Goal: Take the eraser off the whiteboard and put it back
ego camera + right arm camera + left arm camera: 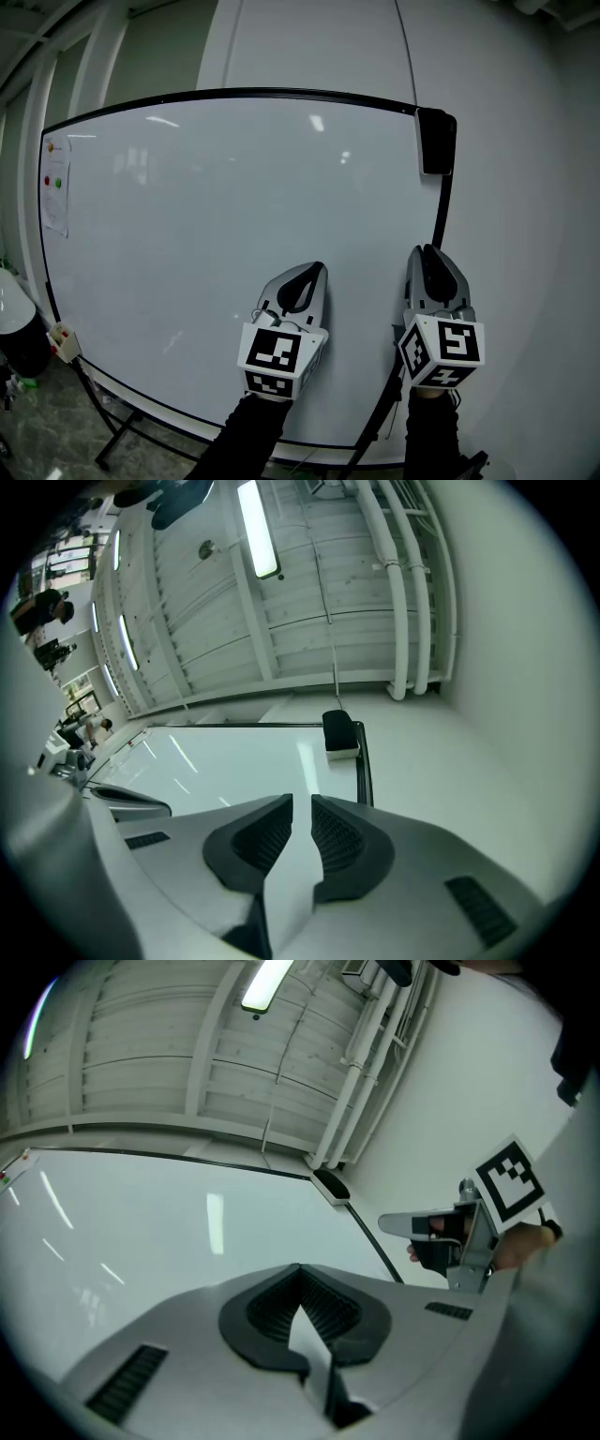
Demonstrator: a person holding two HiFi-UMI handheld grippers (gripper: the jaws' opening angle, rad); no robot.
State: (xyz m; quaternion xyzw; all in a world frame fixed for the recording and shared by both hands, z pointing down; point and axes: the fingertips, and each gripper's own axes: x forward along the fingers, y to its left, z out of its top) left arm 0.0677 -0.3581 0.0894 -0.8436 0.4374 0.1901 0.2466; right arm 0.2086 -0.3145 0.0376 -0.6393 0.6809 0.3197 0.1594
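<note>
Left hand-held gripper (300, 1271): matt grey moulded shell, black ribbed pads, tips pressed together, nothing between. Pointed up and forward at the whiteboard (234, 225). Held from below by an arm in a dark sleeve (246, 436). Black-and-white marker cube (275, 354) at its rear.

Right hand-held gripper (301, 808): same grey shell and ribbed black pads, parted by a narrow slit, nothing clamped. Raised just to the right of the left one, tilted upward, tip close to the board's black right edge.

Eraser (436, 141): rectangular black block with rounded corners, and a pale layer on the face against the board, seen in the right gripper view. Stuck at the whiteboard's upper right corner, straight above the right hand-held gripper and well apart from it. Up and to the right of the left one. Untouched by either.

Whiteboard: glossy white surface, thin black frame, streaks of reflected ceiling light, black stand legs below. Far to the left of both hand-held grippers, a paper sheet (54, 183) fixed at the board's left edge, with small red and green dots on it.
</note>
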